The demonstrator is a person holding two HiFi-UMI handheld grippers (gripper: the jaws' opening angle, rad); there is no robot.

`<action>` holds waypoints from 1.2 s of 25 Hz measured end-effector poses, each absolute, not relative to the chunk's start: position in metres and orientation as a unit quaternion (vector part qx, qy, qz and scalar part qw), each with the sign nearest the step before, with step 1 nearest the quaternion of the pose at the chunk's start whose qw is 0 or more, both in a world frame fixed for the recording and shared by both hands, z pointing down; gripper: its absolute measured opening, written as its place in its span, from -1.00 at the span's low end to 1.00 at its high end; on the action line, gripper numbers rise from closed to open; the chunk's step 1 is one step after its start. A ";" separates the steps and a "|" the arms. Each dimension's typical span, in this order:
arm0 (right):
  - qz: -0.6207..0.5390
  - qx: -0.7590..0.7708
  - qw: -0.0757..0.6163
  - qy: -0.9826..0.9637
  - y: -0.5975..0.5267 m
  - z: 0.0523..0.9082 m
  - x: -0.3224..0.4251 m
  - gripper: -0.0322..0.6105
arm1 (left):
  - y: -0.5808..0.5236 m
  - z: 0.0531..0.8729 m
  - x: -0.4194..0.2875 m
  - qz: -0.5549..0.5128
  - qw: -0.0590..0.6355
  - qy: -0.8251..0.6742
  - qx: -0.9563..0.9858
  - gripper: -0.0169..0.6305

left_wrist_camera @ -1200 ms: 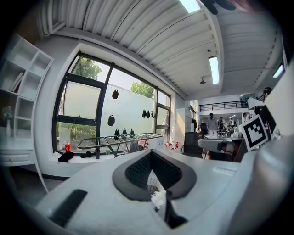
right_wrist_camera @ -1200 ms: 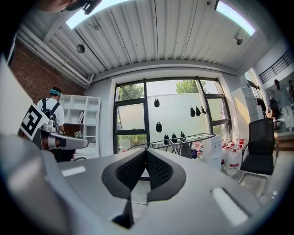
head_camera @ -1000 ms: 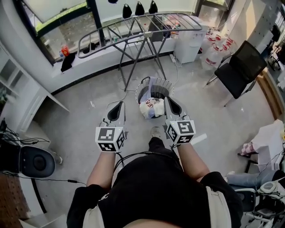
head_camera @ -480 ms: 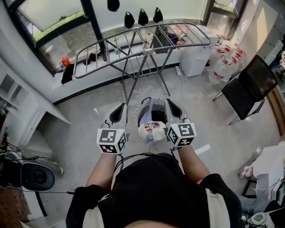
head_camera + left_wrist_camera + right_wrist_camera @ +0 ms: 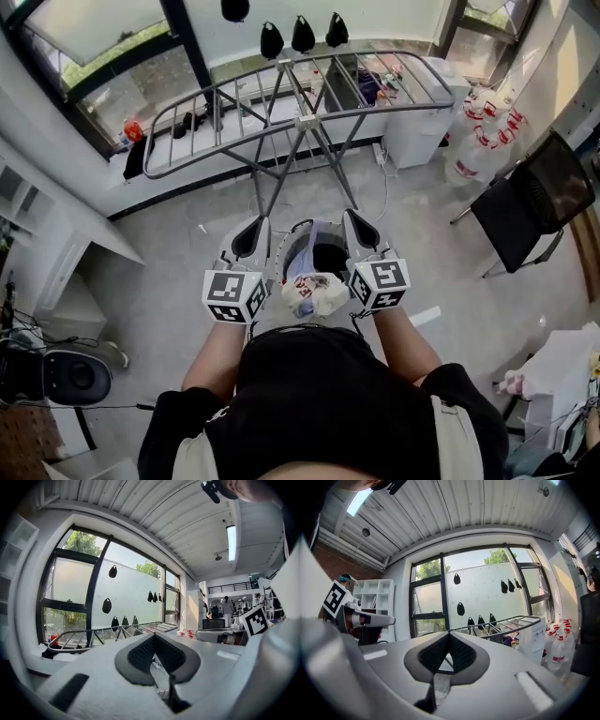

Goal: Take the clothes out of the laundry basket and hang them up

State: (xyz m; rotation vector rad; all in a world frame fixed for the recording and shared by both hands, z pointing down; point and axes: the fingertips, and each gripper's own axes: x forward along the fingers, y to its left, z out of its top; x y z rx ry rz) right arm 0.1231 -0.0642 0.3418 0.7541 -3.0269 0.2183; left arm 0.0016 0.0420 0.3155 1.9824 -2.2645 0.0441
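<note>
White clothes (image 5: 314, 292) bulge from the basket (image 5: 294, 242) on the floor, directly ahead of me. My left gripper (image 5: 255, 225) flanks the basket at 9 o'clock and my right gripper (image 5: 352, 219) at 3 o'clock. Both sets of fingers are pressed together with nothing between them. The rack (image 5: 300, 89) stands at 12 o'clock from the basket, by the window. A black chair (image 5: 539, 202) sits well off at 2 o'clock.

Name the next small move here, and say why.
Likely open the right gripper and dip it toward the white garment heaped in the basket. Both it and the left gripper are shut and empty, held either side of the basket, so nothing is picked up yet.
</note>
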 end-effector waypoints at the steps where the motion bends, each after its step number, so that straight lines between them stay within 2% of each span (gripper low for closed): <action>1: 0.070 0.241 0.011 -0.968 -0.069 0.345 0.120 -0.86 | 0.036 0.319 -0.002 0.016 0.069 -0.750 0.657 -0.92; 10: 0.074 0.257 0.025 -0.963 -0.100 0.360 0.102 -0.86 | 0.005 0.333 -0.032 0.023 0.076 -0.743 0.665 -0.92; 11: 0.076 0.250 0.029 -0.965 -0.100 0.363 0.097 -0.76 | 0.003 0.333 -0.034 0.021 0.075 -0.737 0.672 -0.93; 12: 0.077 0.243 0.035 -0.966 -0.100 0.367 0.093 -0.50 | 0.000 0.335 -0.035 0.021 0.076 -0.728 0.681 -0.96; 14: 0.073 0.243 0.056 -0.966 -0.100 0.379 0.088 -0.36 | -0.004 0.346 -0.036 0.028 0.089 -0.709 0.699 -0.26; 15: 0.070 0.245 0.067 -0.965 -0.101 0.386 0.086 -0.35 | -0.006 0.351 -0.037 0.033 0.096 -0.704 0.703 -0.15; 22: 0.070 0.231 0.139 -0.961 -0.092 0.433 0.085 -0.35 | -0.007 0.380 -0.047 0.047 0.120 -0.703 0.699 -0.16; 30: 0.104 0.190 0.233 -0.948 -0.082 0.511 0.088 -0.36 | -0.001 0.457 -0.046 0.077 0.196 -0.696 0.686 -0.17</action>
